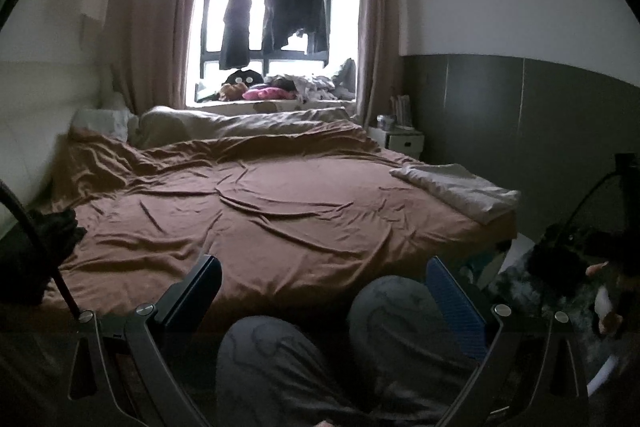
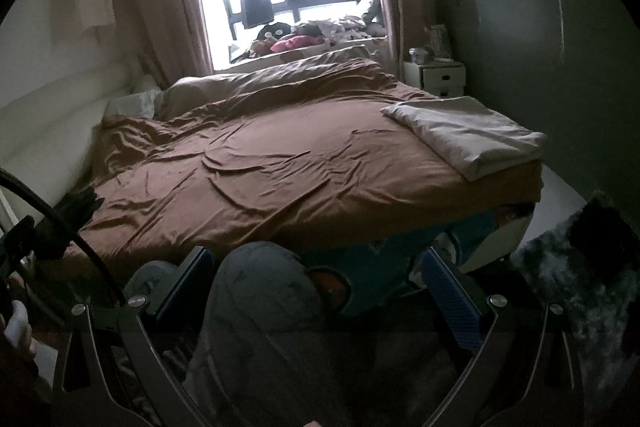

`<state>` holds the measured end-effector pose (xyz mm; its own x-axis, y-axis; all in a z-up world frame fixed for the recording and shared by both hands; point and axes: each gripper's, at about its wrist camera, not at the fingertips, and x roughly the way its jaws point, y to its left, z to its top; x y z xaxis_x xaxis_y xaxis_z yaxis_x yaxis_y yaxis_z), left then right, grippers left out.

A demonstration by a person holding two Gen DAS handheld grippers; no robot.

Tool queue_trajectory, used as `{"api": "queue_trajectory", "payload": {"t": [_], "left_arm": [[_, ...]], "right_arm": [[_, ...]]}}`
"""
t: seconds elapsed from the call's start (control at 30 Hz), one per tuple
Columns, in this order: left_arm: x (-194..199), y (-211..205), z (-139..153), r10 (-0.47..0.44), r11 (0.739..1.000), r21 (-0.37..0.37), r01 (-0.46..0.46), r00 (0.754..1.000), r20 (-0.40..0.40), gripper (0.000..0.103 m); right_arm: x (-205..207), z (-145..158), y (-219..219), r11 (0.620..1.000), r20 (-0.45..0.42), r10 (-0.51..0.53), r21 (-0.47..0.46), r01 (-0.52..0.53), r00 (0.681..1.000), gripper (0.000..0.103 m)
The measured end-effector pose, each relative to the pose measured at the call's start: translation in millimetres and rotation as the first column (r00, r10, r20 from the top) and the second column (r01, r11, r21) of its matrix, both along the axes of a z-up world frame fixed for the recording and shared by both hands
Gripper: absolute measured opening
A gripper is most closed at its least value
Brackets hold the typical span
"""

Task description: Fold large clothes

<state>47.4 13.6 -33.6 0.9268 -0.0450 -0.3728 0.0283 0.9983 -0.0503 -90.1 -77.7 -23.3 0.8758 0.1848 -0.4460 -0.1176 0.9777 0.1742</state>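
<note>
At the bottom of both views, your grippers are held low over your knees (image 1: 384, 319), short of the bed. Your left gripper (image 1: 324, 291) has its fingers spread wide with nothing between them; your right gripper (image 2: 316, 283) is likewise spread and empty, with one knee (image 2: 256, 291) showing through the gap. The bed (image 1: 260, 211), under a wrinkled brown sheet, fills the centre of each frame. A folded pale cloth (image 2: 468, 135) lies on the bed's right corner, centre right of frame. A dark garment (image 1: 56, 231) sits bunched at the bed's left edge, centre left. Dark clothes (image 1: 296, 11) hang on a rail across the window, upper centre.
</note>
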Motion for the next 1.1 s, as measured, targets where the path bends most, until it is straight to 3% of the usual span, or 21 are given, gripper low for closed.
{"api": "queue_trajectory", "payload": {"t": [1.1], "left_arm": [[-5.2,-2.5,0.0,0.028,1.0,-0.004,-0.028,1.0,-0.01,0.103]], "right_arm": [[-1.9,-4.2,-7.1,1.0,0.007,0.002,-0.014,-0.002,1.0,0.103]]}}
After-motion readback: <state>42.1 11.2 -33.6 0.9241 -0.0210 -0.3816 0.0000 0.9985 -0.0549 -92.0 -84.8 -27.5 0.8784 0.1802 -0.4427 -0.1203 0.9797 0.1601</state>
